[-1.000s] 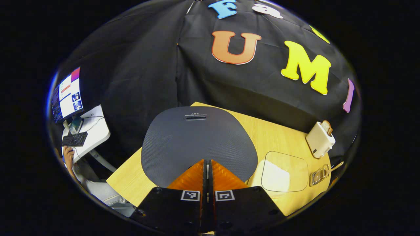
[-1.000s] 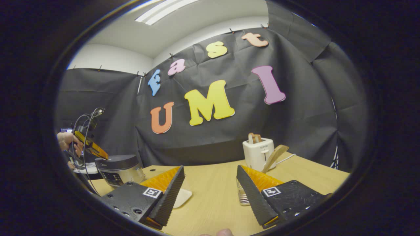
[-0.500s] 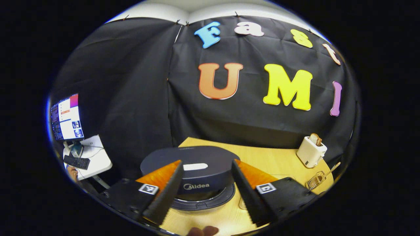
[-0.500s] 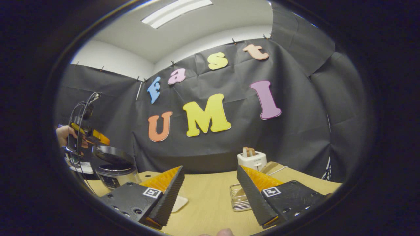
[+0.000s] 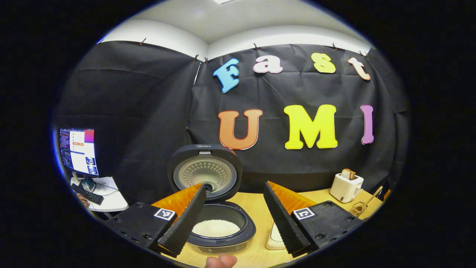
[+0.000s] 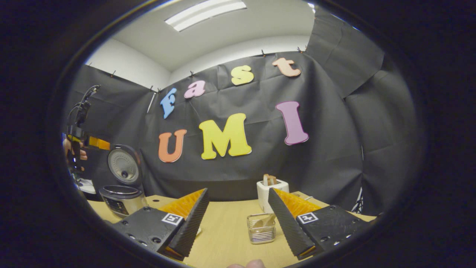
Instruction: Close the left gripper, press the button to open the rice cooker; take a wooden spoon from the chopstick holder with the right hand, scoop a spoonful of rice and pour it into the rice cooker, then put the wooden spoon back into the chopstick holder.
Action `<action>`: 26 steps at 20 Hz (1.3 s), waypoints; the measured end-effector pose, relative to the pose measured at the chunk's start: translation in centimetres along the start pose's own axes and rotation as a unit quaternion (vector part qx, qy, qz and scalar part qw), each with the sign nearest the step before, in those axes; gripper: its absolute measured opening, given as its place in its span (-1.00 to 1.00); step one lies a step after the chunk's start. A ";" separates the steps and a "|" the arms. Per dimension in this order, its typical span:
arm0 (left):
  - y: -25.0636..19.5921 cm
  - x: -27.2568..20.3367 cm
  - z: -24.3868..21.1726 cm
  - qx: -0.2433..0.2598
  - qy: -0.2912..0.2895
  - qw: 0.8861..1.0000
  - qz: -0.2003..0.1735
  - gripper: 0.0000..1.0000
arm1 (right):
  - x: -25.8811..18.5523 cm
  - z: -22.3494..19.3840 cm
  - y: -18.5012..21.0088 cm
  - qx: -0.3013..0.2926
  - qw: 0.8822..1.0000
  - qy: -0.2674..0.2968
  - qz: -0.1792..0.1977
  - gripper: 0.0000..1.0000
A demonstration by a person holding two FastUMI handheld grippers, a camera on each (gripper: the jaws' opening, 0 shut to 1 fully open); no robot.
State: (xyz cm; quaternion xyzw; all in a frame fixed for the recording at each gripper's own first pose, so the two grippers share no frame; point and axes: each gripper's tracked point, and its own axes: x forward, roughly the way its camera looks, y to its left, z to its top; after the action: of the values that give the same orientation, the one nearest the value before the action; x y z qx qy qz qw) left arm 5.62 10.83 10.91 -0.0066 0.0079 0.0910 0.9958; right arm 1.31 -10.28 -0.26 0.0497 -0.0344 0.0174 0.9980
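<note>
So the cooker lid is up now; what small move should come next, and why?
Probably the right gripper should ease forward and down toward the wooden spoon in the chopstick holder. The rice cooker already stands with its lid raised, so the button step looks done; the right gripper is open and empty, with the holder just ahead between its fingers.

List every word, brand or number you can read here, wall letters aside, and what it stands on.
Nothing can be read for certain.
Cooker lid, top rim: a small printed mark, too small to read.
Cooker, front panel: markings blurred, unreadable.
Monitor: text too small to read.
</note>
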 end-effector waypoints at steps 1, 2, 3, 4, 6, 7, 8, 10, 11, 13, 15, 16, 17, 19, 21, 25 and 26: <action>-0.7 -0.6 -0.4 -0.001 -0.007 1.000 -0.006 1.00 | 0.0 -0.2 -0.4 -0.001 1.000 0.002 -0.005 0.90; -1.4 -1.1 -0.7 -0.005 -0.013 1.000 -0.013 0.98 | -0.1 -0.3 -0.8 -0.001 1.000 0.005 -0.011 0.91; -2.0 -1.6 -1.1 -0.007 -0.016 1.000 -0.020 0.98 | -0.1 -0.5 -1.2 -0.003 1.000 0.010 -0.017 0.91; -2.8 -2.0 -1.8 -0.007 -0.018 0.999 -0.027 0.98 | -0.2 -0.8 -1.7 -0.005 1.000 0.014 -0.023 0.91; -4.3 -2.9 -3.1 0.002 -0.020 0.999 -0.041 0.98 | -0.4 -1.3 -2.4 -0.012 0.999 0.022 -0.033 0.91; -4.8 -3.3 -3.6 0.007 -0.023 0.999 -0.044 0.98 | -0.6 -1.5 -2.8 -0.015 0.999 0.025 -0.038 0.91; -5.1 -3.6 -4.0 0.010 -0.028 0.999 -0.044 0.97 | -0.7 -1.6 -3.0 -0.019 0.999 0.028 -0.041 0.90; -5.8 -4.2 -5.4 0.017 -0.031 0.998 -0.043 0.97 | -0.8 -2.1 -3.3 -0.025 0.998 0.036 -0.044 0.90; -6.1 -4.5 -6.3 0.018 -0.027 0.998 -0.044 0.98 | -0.8 -2.4 -3.6 -0.027 0.998 0.039 -0.047 0.90; -6.7 -5.1 -7.8 0.013 -0.019 0.999 -0.048 0.97 | -0.7 -3.2 -3.9 -0.026 0.997 0.050 -0.050 0.90; -7.3 -5.6 -8.4 0.007 -0.018 0.998 -0.055 0.98 | -0.4 -4.1 -4.0 -0.023 0.996 0.066 -0.051 0.90; -7.5 -5.6 -8.7 0.008 -0.020 0.998 -0.057 0.97 | -0.1 -4.3 -4.2 -0.021 0.996 0.070 -0.053 0.90; -7.7 -5.6 -8.8 0.010 -0.019 0.998 -0.059 0.97 | 0.2 -4.4 -4.4 -0.019 0.996 0.074 -0.055 0.91; -8.0 -5.7 -8.9 0.017 -0.019 0.998 -0.064 0.97 | 0.9 -4.9 -4.6 -0.015 0.995 0.082 -0.059 0.90; -8.4 -5.6 -8.8 0.016 -0.019 0.997 -0.068 0.97 | 1.4 -5.3 -4.9 -0.012 0.994 0.088 -0.061 0.91; -8.9 -5.4 -9.2 0.019 -0.015 0.997 -0.072 0.97 | 3.1 -7.0 -5.6 -0.004 0.992 0.107 -0.065 0.91; -9.0 -5.3 -9.2 0.020 -0.013 0.997 -0.071 0.97 | 3.6 -7.4 -5.8 -0.001 0.991 0.115 -0.064 0.91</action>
State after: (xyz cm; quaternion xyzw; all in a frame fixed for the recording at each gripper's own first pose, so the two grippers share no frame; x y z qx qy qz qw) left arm 1.92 0.91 1.86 0.0139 -0.0041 0.0198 0.9997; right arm 5.59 -15.15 -7.96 0.0489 0.0834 -0.0408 0.9945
